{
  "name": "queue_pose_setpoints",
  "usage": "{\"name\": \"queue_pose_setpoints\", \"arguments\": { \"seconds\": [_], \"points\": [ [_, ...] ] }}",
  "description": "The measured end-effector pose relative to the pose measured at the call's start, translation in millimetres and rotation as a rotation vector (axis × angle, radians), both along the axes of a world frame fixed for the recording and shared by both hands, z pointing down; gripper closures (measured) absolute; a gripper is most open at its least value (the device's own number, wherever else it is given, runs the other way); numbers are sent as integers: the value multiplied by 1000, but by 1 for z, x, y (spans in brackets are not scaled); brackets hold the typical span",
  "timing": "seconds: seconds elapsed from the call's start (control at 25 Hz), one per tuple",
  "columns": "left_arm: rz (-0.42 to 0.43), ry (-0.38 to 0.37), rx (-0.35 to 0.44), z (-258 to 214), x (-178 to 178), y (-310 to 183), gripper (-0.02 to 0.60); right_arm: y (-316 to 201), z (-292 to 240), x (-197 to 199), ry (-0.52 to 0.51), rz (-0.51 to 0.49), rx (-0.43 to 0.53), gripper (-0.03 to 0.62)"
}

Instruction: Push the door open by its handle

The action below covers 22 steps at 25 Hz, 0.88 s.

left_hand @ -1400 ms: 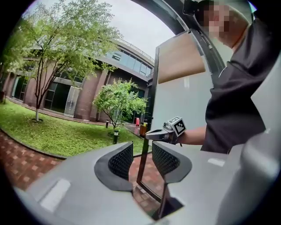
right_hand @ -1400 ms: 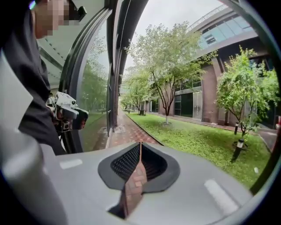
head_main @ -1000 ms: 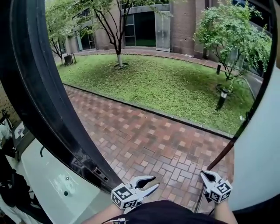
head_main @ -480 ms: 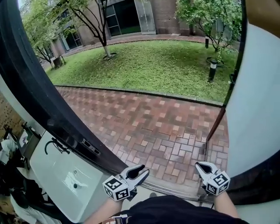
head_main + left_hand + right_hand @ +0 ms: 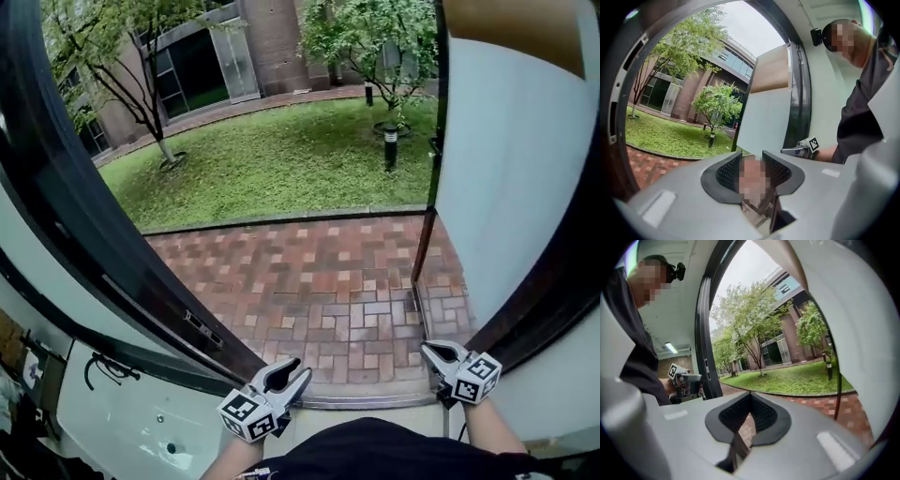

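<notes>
The door (image 5: 511, 159) – a white panel with a brown band along its top – stands swung outward at the right of the doorway, its thin dark edge (image 5: 427, 234) over the brick path (image 5: 328, 281). No view shows its handle clearly enough to place it. Neither gripper touches the panel.

The left gripper (image 5: 300, 369) is held low at the bottom of the head view, just beside the foot of the dark frame (image 5: 66, 216) that curves up the left side. Its jaws are spread, with a clear gap between the ribbed pads (image 5: 729, 171); a mosaic patch covers that gap in the left gripper view, and no object can be seen in it.

The right gripper (image 5: 429, 351) is also low, near the threshold (image 5: 375, 399) and the base of the dark band under the door. Its pads (image 5: 761, 413) lean together so that the tips meet, and they pinch nothing – only brick shows behind them.

The two grippers are well apart, one at each side of the opening, and the person's dark shirt (image 5: 375, 450) fills the bottom edge between them.

At lower left a black fitting (image 5: 105, 367) sits on a white surface (image 5: 131, 422); what it is I cannot tell.

Past the bricks lie a lawn (image 5: 281, 159), trees (image 5: 366, 33), a short lamp post (image 5: 389, 150) and a brick building (image 5: 272, 37).
</notes>
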State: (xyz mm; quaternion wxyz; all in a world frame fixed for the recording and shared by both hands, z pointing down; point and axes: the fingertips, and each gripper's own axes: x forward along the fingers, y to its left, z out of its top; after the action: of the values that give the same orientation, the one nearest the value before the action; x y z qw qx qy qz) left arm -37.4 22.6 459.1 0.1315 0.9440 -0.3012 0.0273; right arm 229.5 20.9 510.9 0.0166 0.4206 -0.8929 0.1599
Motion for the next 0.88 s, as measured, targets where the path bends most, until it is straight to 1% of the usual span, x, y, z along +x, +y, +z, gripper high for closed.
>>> {"name": "queue_pose_setpoints", "arguments": {
  "seconds": [0.08, 0.12, 0.2, 0.28, 0.4, 0.48, 0.6, 0.68, 0.88],
  "points": [
    [60, -20, 4, 8, -20, 11, 446, 20, 5, -17, -22, 74, -12, 594],
    [81, -27, 2, 12, -31, 15, 446, 28, 6, -29, -16, 95, -13, 594],
    [102, -22, -13, 15, -51, 19, 446, 42, 5, -50, 12, 119, -11, 594],
    [116, -3, -22, 10, -55, 26, 446, 57, -1, -58, 42, 136, -10, 594],
    [145, 13, -2, 11, -42, 39, 447, 75, -3, -49, 100, 156, -4, 594],
    [150, 19, 4, 17, -32, 44, 447, 80, 0, -39, 115, 159, 4, 594],
    [132, 49, -36, 19, -13, 56, 448, 91, -4, -21, 135, 141, 9, 594],
    [135, 63, -61, 18, 2, 68, 448, 102, -11, -9, 153, 123, 21, 594],
    [147, 94, -65, 8, 33, 85, 448, 124, -7, 28, 142, 157, 1, 594]
  ]
}}
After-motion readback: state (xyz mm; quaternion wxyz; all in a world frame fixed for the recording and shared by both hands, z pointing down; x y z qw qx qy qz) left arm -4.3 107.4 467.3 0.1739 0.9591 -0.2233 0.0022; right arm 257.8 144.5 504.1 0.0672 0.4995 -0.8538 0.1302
